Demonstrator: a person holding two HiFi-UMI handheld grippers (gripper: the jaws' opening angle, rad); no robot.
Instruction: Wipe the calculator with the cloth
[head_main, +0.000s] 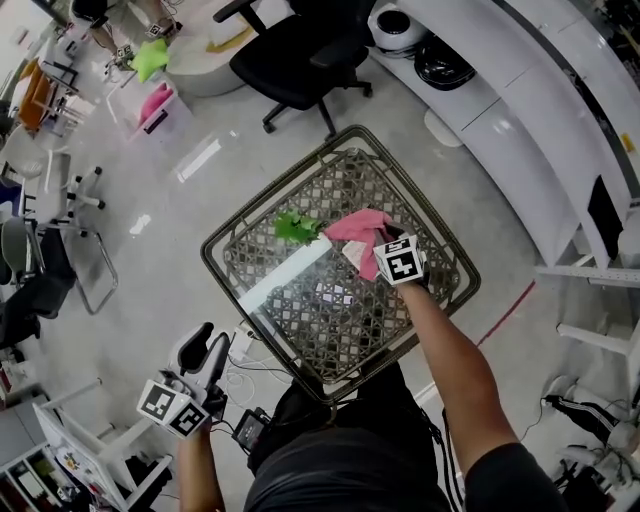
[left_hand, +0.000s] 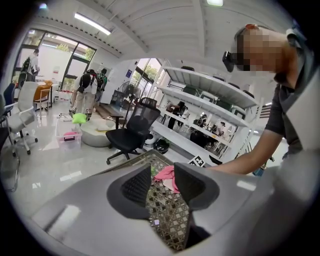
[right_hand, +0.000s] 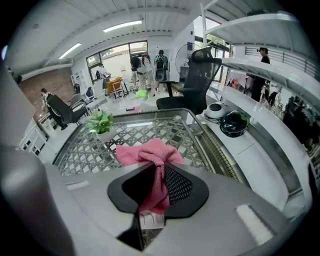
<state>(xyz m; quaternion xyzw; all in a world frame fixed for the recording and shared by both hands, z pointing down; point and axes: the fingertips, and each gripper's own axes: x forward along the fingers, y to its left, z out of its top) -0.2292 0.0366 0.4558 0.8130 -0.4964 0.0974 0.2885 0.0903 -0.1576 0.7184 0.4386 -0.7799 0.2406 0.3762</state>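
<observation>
Storage box: a clear plastic box (head_main: 150, 110) stands on the floor at far left, well away from the table. Something pink lies in it; what it is cannot be told.

Left gripper: the left gripper (head_main: 205, 350) is held off the table's near left corner, over the floor. Its jaws stand apart with nothing between them. It looks parked there, out of the way, while the other hand works.

Table: a glass-topped table (head_main: 300, 335) sits on a woven lattice base shaped like a basket. Nothing can be made out inside the base below the glass.

Potted plant: a small green plant (head_main: 295, 227) in a white pot stands on the glass left of the cloth, apart from it.

Cloth: the pink cloth (head_main: 358, 226) is bunched and hangs from the right jaws, its loose end draping onto the far part of the glass. Pinched that way, a free fold is left to drag over a surface.

Calculator: a pale flat thing (right_hand: 150, 220) with what look like rows of keys lies on the glass directly under the hanging cloth. It is probably the calculator, lying flat with its face up for wiping.

Right gripper: the right gripper (head_main: 378, 240) points steeply down over the table's far right part, jaws clamped tight on the cloth.

Counter: a round white pot (head_main: 395, 25) and a black one (head_main: 440, 65) sit on the curved white counter at right; their contents are hidden.
</observation>
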